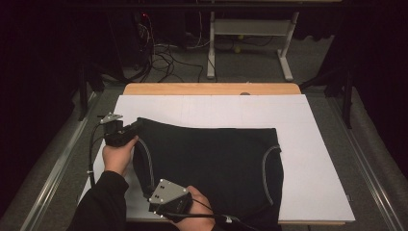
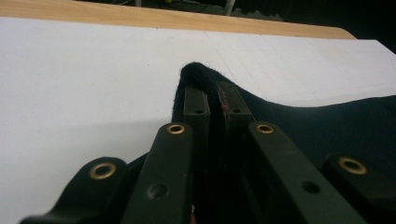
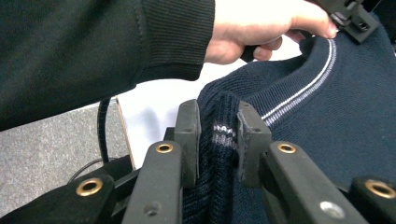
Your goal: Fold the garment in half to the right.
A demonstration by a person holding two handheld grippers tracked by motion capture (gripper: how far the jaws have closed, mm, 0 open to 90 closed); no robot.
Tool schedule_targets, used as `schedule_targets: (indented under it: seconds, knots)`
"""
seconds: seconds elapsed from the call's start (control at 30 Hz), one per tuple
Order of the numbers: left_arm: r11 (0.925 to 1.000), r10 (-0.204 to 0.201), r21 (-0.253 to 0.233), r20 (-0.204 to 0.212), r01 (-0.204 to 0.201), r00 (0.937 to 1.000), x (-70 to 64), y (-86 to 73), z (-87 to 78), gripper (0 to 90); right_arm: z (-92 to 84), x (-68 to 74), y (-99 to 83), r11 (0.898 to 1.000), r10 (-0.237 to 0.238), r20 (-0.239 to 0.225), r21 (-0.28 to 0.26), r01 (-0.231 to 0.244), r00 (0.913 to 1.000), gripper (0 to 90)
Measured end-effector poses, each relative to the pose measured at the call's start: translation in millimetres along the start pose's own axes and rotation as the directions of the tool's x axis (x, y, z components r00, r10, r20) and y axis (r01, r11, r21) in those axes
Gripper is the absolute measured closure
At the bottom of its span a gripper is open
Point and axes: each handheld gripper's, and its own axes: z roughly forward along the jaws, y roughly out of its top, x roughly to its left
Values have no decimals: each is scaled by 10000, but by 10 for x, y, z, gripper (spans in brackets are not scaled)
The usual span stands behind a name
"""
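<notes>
A dark navy knitted garment with pale stripe trim lies spread on the white sheet. My left gripper is shut on its far left corner; in the left gripper view the fabric bulges out past the closed jaws of that gripper. My right gripper pinches the near left edge, and in the right gripper view a ribbed fold with a striped band sits clamped in the gripper. The garment's right side hangs toward the table's front edge.
The white sheet covers a wooden table. Behind it are a white table frame and cables on the grey floor. Metal rails run along both sides. The person's left hand and dark sleeve are close above my right gripper.
</notes>
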Motion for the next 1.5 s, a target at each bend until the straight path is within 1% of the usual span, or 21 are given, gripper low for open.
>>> schedule_targets:
  seconds: [0.07, 0.1, 0.2, 0.37, 0.5, 0.7, 0.9, 0.93, 1.03, 1.17, 1.33, 1.47, 1.5]
  knots:
    - [10000, 46, -3, -56, -46, 10000, 8, -4, -20, 803, 24, 21, 1, 10000, -52, 4, -19, 52, 10000, 747]
    - [10000, 62, 1, -86, -62, 9999, 12, -10, -32, 803, 31, 35, 3, 10000, -6, 37, -29, 6, 10000, 747]
    - [10000, -39, -52, -56, 39, 10000, 32, -39, -80, 803, 31, 83, 7, 10000, -26, 65, -66, 27, 10000, 747]
    - [10000, -53, -51, -116, 52, 9999, 76, -58, -121, 803, 56, 130, 21, 9999, -114, 45, -81, 115, 9999, 747]
    - [9999, -160, 8, -174, 160, 9997, 106, -74, -111, 803, 88, 130, 26, 10000, -72, -33, -58, 71, 10000, 747]
    - [9999, -122, 70, -327, 125, 9994, 142, -72, -120, 803, 106, 120, 55, 9999, -12, -50, -143, 11, 10000, 747]
    - [9998, -178, 46, -488, 180, 9986, 202, -54, -178, 802, 167, 147, 107, 9997, -140, -119, -187, 138, 9998, 747]
    - [9999, -157, 57, -525, 161, 9985, 216, -48, -195, 802, 181, 149, 114, 9996, -167, -154, -222, 163, 9997, 747]
    - [9998, -197, 7, -628, 197, 9978, 266, -30, -259, 802, 226, 154, 146, 9994, 5, -327, -332, -16, 9995, 747]
    - [9999, -154, -57, -758, 150, 9970, 338, 10, -395, 802, 267, 213, 210, 9983, -217, -320, -541, 199, 9993, 747]
    - [10000, -15, -21, -1041, 13, 9946, 416, 62, -547, 802, 322, 266, 283, 9970, -259, -463, -743, 224, 9986, 747]
    - [10000, -35, -42, -1186, 30, 9929, 474, 82, -644, 802, 366, 298, 353, 9955, -373, -610, -892, 317, 9974, 746]
    - [9999, -100, -49, -1226, 95, 9924, 498, 78, -669, 802, 373, 300, 363, 9953, -364, -643, -917, 304, 9973, 746]
